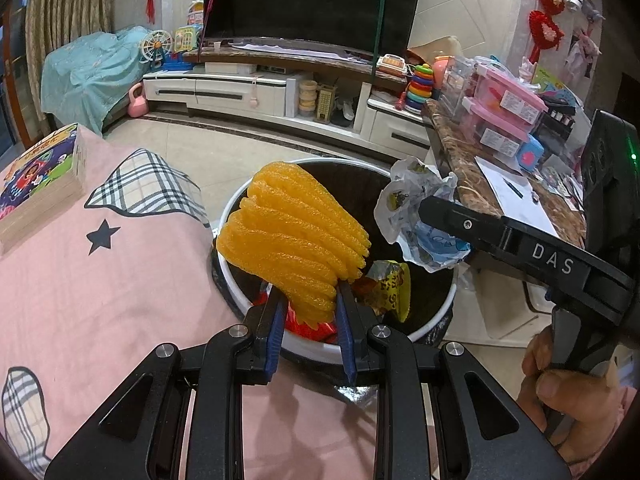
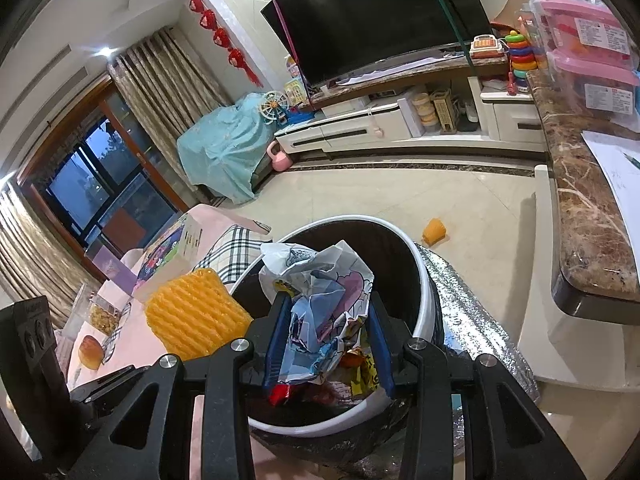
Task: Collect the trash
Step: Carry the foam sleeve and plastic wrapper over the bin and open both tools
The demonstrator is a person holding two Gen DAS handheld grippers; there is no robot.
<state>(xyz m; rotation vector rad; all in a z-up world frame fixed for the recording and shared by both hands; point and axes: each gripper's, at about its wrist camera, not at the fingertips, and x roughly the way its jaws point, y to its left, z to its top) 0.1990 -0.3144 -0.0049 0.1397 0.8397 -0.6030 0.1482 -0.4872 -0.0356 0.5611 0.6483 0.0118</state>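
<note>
Two grippers are working over one white-rimmed trash bin (image 1: 436, 322). The left gripper (image 1: 310, 296) is pinching one orange foam net (image 1: 296, 236) in nearly closed jaws, holding it above the bin. The right gripper (image 2: 328, 320) is clamping one crumpled printed wrapper (image 2: 320, 300) over the bin's mouth. A second orange foam piece (image 2: 434, 232) is lying on the floor.

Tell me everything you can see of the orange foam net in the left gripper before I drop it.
The orange foam net is a ribbed, soft-looking mesh sleeve, bright orange-yellow, flattened and fanned wide at its free end. The left gripper pinches its narrow lower end between blue pads; the rest sticks up and tilts away. It hangs over the white-rimmed trash bin, at the rim beside the pink cloth, and touches nothing else.
</note>
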